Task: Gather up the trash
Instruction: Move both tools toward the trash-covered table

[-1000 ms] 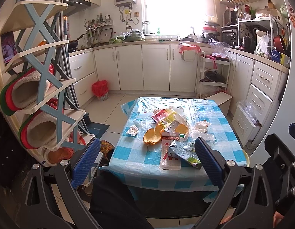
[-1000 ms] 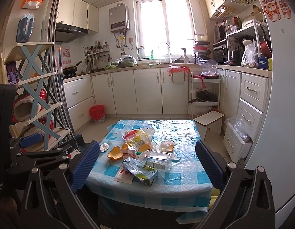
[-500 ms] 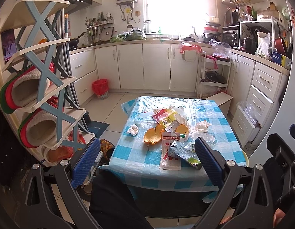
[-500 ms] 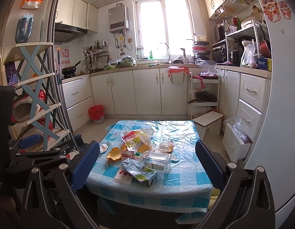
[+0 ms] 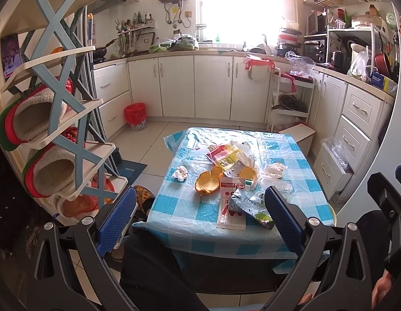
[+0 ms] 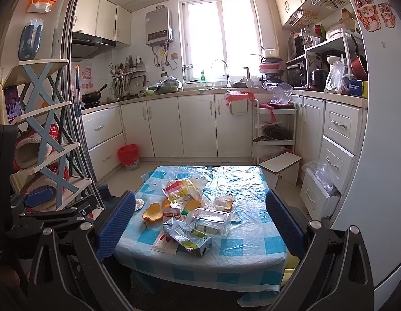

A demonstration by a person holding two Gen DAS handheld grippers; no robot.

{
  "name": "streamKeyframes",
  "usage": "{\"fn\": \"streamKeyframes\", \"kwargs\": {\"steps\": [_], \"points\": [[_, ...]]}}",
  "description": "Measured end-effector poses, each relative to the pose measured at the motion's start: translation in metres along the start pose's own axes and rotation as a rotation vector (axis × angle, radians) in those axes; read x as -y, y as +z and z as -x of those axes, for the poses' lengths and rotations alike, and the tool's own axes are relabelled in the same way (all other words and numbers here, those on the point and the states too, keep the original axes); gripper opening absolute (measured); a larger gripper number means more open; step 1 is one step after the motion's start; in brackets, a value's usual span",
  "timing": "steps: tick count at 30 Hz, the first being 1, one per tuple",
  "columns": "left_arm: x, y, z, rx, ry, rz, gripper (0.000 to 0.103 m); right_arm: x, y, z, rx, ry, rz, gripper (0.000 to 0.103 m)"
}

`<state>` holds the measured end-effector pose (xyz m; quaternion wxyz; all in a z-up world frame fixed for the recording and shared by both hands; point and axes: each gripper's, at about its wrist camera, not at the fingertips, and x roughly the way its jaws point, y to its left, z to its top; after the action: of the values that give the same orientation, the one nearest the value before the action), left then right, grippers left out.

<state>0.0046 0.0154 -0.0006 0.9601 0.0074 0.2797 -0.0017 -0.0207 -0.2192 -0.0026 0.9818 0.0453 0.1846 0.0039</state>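
A low table with a blue-checked plastic cover (image 5: 174,207) (image 6: 252,248) carries a heap of trash: orange peel (image 5: 207,181) (image 6: 152,211), a crushed green carton (image 5: 249,206) (image 6: 190,238), a red-and-white wrapper (image 5: 230,207), a yellow snack bag (image 5: 225,155) (image 6: 178,190), a clear plastic box (image 6: 209,220) and crumpled tissues (image 5: 180,173) (image 6: 139,203). My left gripper (image 5: 200,221) is open and empty, held short of the table's near edge. My right gripper (image 6: 200,223) is open and empty, also short of the near edge.
A red-lined waste bin (image 5: 135,115) (image 6: 128,156) stands on the floor by the far-left cabinets. A shoe rack with slippers (image 5: 52,140) is close on the left. A white stool (image 6: 282,167) and drawers (image 6: 335,160) are at the right.
Both grippers have drifted very slightly; the left view has shifted a touch. Nothing on the table has moved.
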Motion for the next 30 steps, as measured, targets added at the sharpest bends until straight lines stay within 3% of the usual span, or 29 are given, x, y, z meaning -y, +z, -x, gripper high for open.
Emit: {"fn": "streamKeyframes", "kwargs": {"steps": [19, 30], "points": [[-0.024, 0.017, 0.004, 0.020, 0.016, 0.045, 0.095, -0.007, 0.008, -0.007, 0.011, 0.001, 0.010, 0.096], [-0.006, 0.031, 0.007, 0.039, -0.017, -0.029, 0.095, 0.002, 0.014, -0.009, 0.025, -0.005, -0.026, 0.096]]}}
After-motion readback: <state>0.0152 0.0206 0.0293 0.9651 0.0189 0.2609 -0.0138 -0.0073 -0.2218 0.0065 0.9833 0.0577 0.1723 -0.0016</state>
